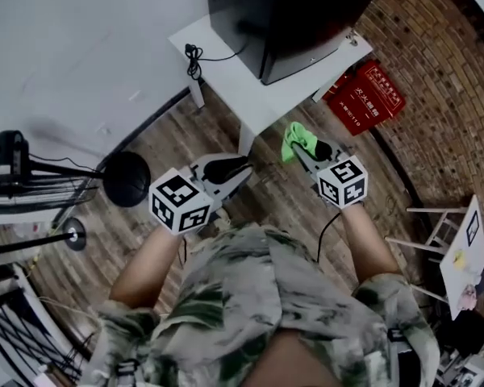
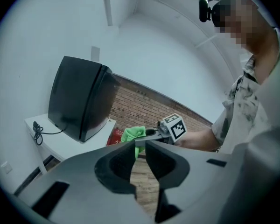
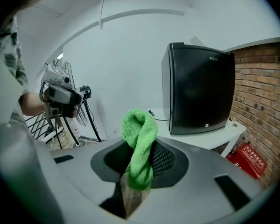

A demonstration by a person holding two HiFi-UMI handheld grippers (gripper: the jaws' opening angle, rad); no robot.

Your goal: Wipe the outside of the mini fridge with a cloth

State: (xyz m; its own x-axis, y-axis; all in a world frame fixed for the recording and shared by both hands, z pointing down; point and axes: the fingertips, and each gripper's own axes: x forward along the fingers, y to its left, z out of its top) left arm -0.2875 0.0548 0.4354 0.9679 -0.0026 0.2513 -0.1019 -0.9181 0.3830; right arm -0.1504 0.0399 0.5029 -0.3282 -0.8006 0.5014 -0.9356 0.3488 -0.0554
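At upper centre of the head view, the fridge (image 1: 294, 22) stands on a table (image 1: 262, 95), straight ahead of my right gripper (image 1: 300, 150), the nearer one, clamped on the cloth (image 1: 293, 138); my left gripper (image 1: 240, 169) is slightly parted and empty.

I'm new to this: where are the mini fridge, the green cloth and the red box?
mini fridge (image 3: 200, 87), right gripper view, its dark front.
green cloth (image 3: 139, 148), right gripper view, fold between the jaws.
red box (image 1: 365, 97), head view, its top.
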